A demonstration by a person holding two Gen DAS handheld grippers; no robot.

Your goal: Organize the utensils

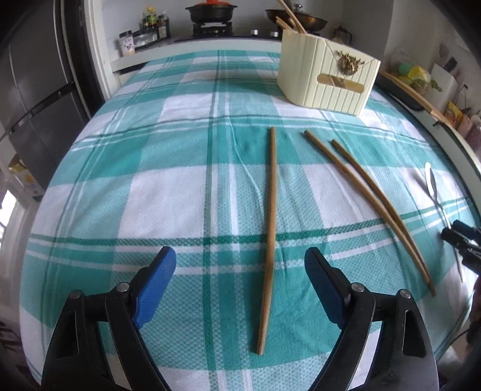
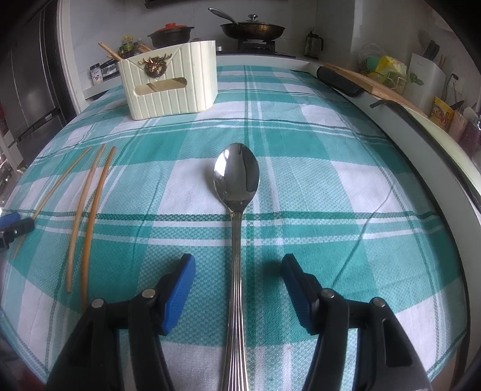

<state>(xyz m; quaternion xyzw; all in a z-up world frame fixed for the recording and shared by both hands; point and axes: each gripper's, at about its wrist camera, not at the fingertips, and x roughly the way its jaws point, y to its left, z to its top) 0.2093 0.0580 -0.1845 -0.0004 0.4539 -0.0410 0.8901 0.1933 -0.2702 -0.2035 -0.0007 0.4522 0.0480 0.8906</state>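
Note:
In the left wrist view a wooden chopstick (image 1: 269,228) lies on the checked cloth between the fingers of my open left gripper (image 1: 240,261). Two more chopsticks (image 1: 372,204) lie to its right. A cream utensil basket (image 1: 327,75) stands at the back with chopsticks sticking out. In the right wrist view a steel spoon (image 2: 237,210) lies bowl-up, its handle between the fingers of my open right gripper (image 2: 238,264). The basket (image 2: 171,81) stands at the back left and the three chopsticks (image 2: 87,210) lie to the left. The spoon also shows in the left wrist view (image 1: 431,183).
The teal and white checked cloth (image 2: 300,150) covers the table. A stove with a pot (image 1: 209,12) and a pan (image 2: 252,28) is behind it. Bottles and clutter line the counter at right (image 2: 387,72). The table edge (image 2: 436,132) curves along the right.

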